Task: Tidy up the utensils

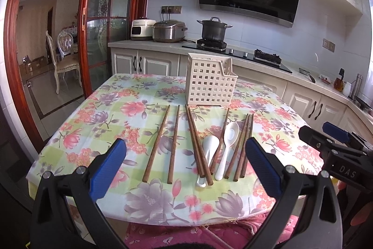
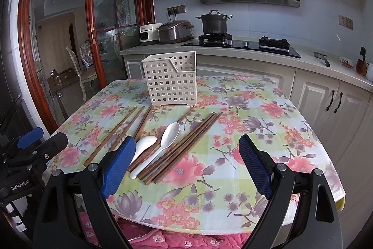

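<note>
Chopsticks (image 1: 197, 144) and spoons (image 1: 227, 148) lie loose — both tools (image 1: 185, 155) spread wide.

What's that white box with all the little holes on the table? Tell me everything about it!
The utensil holder is a cream-white basket that looks like plastic, its walls a grid of small square holes. The top is open, with one back corner standing taller and a slanted divider inside. It looks empty. It stands upright on little feet on the flowered tablecloth, at the far side of the table, just behind the chopsticks and spoons. Neither gripper touches it.
</note>
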Demonstrator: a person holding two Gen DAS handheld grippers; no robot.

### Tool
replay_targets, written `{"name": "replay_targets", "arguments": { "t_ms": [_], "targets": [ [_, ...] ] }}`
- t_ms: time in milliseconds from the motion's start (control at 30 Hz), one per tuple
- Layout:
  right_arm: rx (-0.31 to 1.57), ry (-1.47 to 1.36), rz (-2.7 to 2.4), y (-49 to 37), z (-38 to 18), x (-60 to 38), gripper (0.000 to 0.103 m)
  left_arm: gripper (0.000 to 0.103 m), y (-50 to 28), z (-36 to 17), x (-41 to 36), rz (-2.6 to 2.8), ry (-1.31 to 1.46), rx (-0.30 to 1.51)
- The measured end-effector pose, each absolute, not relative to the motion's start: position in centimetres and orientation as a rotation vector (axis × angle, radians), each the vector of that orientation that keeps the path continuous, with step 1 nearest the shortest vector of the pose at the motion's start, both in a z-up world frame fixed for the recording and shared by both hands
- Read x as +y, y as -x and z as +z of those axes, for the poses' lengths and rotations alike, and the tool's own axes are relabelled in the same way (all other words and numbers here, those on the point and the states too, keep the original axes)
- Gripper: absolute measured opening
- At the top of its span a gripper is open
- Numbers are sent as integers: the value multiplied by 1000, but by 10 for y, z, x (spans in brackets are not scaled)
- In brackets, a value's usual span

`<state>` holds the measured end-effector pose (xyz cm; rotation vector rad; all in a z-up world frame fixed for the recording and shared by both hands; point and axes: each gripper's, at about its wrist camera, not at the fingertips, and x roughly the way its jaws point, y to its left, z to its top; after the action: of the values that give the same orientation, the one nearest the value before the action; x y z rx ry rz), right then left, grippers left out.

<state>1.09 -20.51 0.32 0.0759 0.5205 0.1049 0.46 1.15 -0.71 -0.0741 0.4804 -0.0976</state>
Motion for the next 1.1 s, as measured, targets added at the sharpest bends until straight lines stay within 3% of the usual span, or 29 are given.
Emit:
{"name": "replay_targets", "arguments": {
  "t_ms": [333,633,733,900,967,1100],
  "targets": [
    [574,-114,87,-31,-9,-215,85,99,-18,-13,13,-158,94,539],
    [647,-147,45,-84,-36,-225,84,99,-83,-30,27,-118,13,651],
    [706,-182,29,-108,-52,-230,77,98,-113,-36,35,-105,5,703],
    [772,-217,-6,-141,-68,-234,56,97,-165,-48,47,-84,-27,780],
    [794,-234,-12,-152,-71,-235,50,84,-183,-54,47,-86,-43,812],
    [843,-273,-23,-173,-78,-237,46,77,-215,-66,50,-83,-63,861]
  ]
}}
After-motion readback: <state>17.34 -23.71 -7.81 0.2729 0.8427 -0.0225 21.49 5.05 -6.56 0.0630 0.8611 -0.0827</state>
